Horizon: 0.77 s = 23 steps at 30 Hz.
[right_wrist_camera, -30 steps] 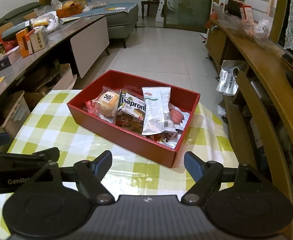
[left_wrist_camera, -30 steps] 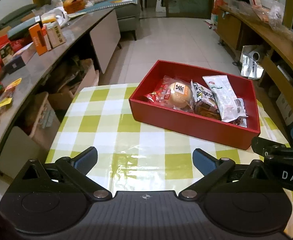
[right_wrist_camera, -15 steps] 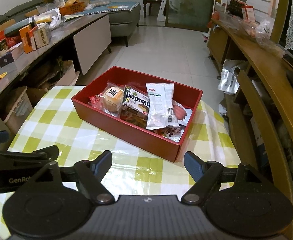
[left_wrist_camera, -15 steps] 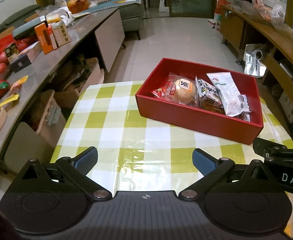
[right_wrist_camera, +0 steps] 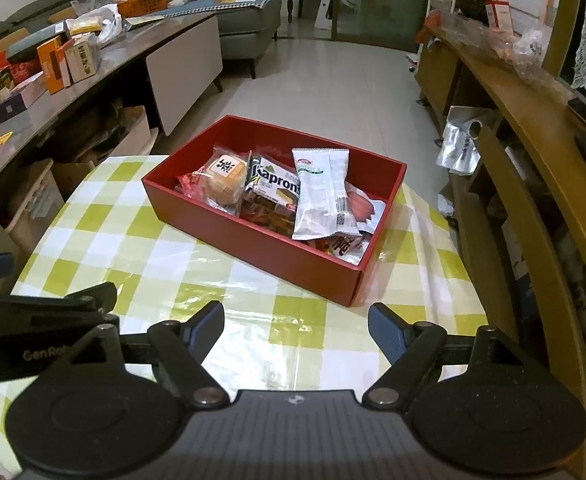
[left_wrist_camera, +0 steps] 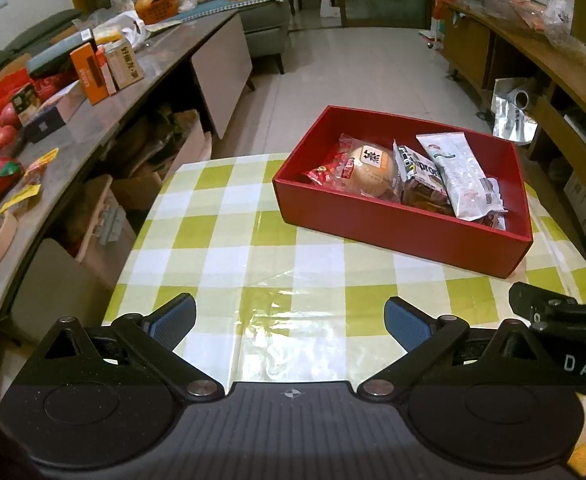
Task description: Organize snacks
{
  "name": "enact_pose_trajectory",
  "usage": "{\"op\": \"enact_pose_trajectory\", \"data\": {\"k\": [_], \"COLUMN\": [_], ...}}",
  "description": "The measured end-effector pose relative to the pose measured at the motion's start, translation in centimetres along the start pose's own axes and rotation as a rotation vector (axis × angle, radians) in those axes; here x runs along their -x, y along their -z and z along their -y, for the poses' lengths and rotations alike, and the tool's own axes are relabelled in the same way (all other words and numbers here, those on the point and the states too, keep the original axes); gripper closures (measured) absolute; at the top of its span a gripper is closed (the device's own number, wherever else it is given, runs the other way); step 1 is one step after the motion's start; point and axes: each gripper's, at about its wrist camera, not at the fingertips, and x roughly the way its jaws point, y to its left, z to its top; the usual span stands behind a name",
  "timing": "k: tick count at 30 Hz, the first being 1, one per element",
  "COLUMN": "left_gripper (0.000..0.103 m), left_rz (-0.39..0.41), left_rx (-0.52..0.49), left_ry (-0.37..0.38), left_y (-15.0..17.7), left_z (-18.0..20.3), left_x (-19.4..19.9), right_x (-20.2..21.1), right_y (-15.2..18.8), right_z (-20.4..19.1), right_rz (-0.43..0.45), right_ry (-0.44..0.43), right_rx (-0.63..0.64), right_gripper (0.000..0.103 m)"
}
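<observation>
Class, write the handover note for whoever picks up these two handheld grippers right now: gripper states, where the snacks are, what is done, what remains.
Left gripper: jaws open, empty, above the checked tablecloth.
Right gripper: jaws open, empty, beside the left.
Red box: on the cloth ahead, holding the round bun pack, Kapron wafer pack, long white packet and other wrappers underneath.
Done: every snack on this table is boxed.
Left: no loose snacks on the cloth; perhaps straighten the overlapping packs.

- red box [left_wrist_camera: 397,226] w/ snacks now sits farther off and higher in both wrist views
- more checked tablecloth [right_wrist_camera: 141,240] shows between grippers and box
- both cams pulled back slightly
</observation>
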Motion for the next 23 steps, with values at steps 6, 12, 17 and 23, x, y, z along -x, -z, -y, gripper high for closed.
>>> {"op": "enact_pose_trajectory", "data": {"k": [6,12,17,23], "left_gripper": [0.002,0.002,0.002,0.002], "left_rz": [0.002,0.009,0.01,0.024], "left_rx": [0.0,-0.005,-0.013,-0.028], "left_ry": [-0.008,-0.008,-0.01,-0.02], "left_y": [0.05,0.06,0.09,0.25], "left_z": [0.01,0.14,0.36,0.63], "left_x": [0.01,0.16,0.19,0.35], "right_x": [-0.08,-0.25,-0.25,-0.23], "right_y": [0.15,0.2,0.13,0.19], "right_z": [-0.26,-0.15,0.1,0.16], "right_rz": [-0.002,-0.008,-0.014,-0.015], "right_ry": [-0.003,0.003,0.007,0.005], "right_rx": [0.006,0.004,0.006,0.007], "right_gripper": [0.015,0.015,0.015,0.015]}}
